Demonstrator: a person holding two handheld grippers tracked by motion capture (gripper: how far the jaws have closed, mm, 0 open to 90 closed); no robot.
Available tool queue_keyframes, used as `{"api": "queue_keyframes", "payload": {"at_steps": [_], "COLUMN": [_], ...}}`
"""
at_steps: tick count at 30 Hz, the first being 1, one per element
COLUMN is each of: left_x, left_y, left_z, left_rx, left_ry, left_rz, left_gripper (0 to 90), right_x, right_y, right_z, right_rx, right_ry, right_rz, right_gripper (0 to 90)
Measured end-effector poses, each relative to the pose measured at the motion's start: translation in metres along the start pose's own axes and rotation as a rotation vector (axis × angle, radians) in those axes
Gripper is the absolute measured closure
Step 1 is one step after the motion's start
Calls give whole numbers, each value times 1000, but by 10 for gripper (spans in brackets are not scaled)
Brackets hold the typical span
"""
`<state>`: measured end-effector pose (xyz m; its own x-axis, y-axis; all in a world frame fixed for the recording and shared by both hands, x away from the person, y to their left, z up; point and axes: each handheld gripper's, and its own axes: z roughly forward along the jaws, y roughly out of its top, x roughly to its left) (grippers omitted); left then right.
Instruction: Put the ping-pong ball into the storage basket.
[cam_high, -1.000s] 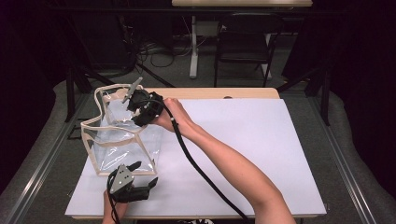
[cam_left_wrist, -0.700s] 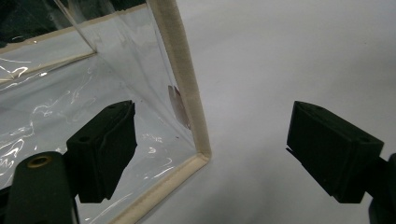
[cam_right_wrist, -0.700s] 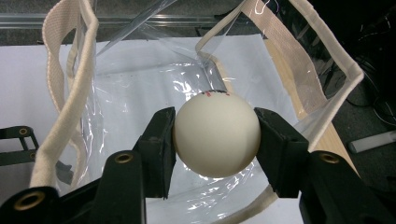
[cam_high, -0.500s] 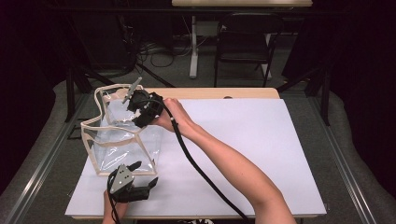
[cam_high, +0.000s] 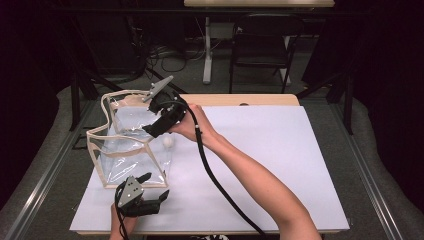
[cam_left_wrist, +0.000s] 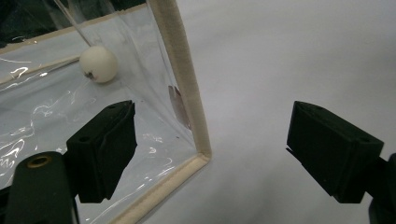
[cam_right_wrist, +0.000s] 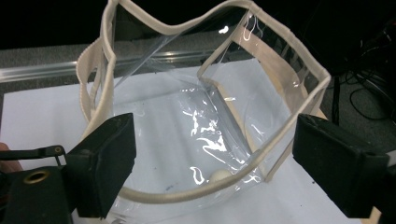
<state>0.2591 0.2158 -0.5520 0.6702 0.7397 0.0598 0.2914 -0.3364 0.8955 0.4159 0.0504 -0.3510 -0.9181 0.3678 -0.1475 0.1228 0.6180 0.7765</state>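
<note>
At about eight o'clock on the white board, the left gripper rests low near the front edge, jaws spread wide and empty, just beside the near corner of the clear bag; in the left gripper view that cream-trimmed corner stands between the two jaws without either pad pressing on it. The bag stands open at roughly ten o'clock on the board, its soft rim bowed and wavy. A small white ball lies at the bag's right side, seemingly inside against the clear wall, though the glare makes that hard to settle; the left gripper view shows the ball behind the plastic. Above the bag's far right rim, near eleven o'clock, the right gripper points down into the opening, and its jaws have just been opening, now released with nothing between them but the rim below.
</note>
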Motion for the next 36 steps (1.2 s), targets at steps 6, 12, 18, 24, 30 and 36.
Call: {"api": "queue_keyframes", "payload": {"at_steps": [6,12,18,24,30,36], "left_x": [1,0,0,-1,-1,0], "left_y": [0,1,0,1,1,1], "left_z": [0,0,-1,-1,-1,-1], "left_rx": [-2,-1,-4,-4,-2,-3], "left_ry": [2,-1,0,-2,-1,1], "left_rz": [1,5,5,7,9,7], "left_gripper": [160,160,160,160,160,160], "right_x": [-4,-8,-11,-12,-11,-11], "right_y": [-6,-21,-36,-51,-65,-78], "right_z": [-21,-34,-44,-49,-53,-57], "right_rx": [-44,-54,-59,-45,-29,-27], "right_ry": [1,-10,-18,-27,-45,-65], "right_rz": [19,35,41,50,52,71], "right_gripper": [80,66,39,31,22,0]}}
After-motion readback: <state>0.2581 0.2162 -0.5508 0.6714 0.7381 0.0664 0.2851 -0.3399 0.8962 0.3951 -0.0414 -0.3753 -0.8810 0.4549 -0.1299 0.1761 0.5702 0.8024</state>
